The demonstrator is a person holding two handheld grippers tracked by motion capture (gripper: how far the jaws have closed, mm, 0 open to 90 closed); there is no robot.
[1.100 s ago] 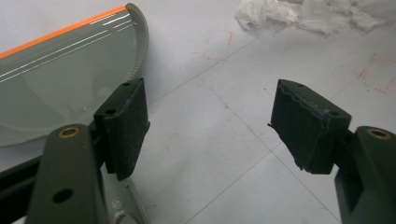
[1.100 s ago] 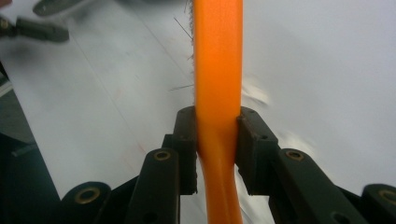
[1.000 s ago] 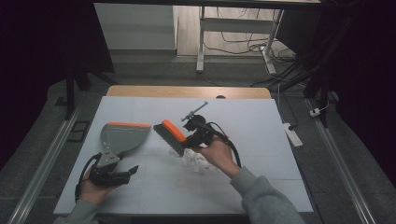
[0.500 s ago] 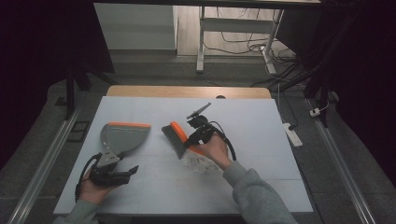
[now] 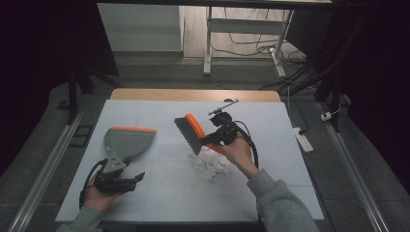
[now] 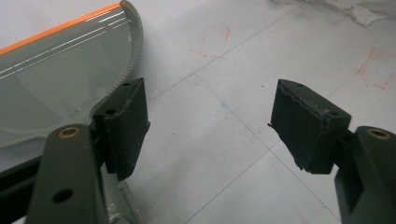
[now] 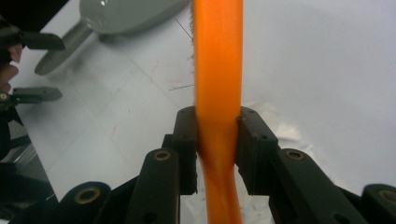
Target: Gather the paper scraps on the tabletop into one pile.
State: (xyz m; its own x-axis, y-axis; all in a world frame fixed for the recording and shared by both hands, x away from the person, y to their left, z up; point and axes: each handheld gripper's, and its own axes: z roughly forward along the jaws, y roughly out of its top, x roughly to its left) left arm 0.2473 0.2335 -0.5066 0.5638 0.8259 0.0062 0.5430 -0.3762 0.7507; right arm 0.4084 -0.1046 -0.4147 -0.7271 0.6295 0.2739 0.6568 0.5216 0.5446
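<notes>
Open table btwn dustpan [image 5: 126, 141] & paper scraps [image 5: 212, 165]; brush [image 5: 192, 132] lifted above scraps.

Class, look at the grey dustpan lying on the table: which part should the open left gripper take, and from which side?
Take the dustpan by its narrow handle, coming from the person's side. The handle points toward the left gripper, and the pan lies flat with its orange lip facing away.

High view overlooks table [image 5: 159, 193]; gripper views sit close.
</notes>
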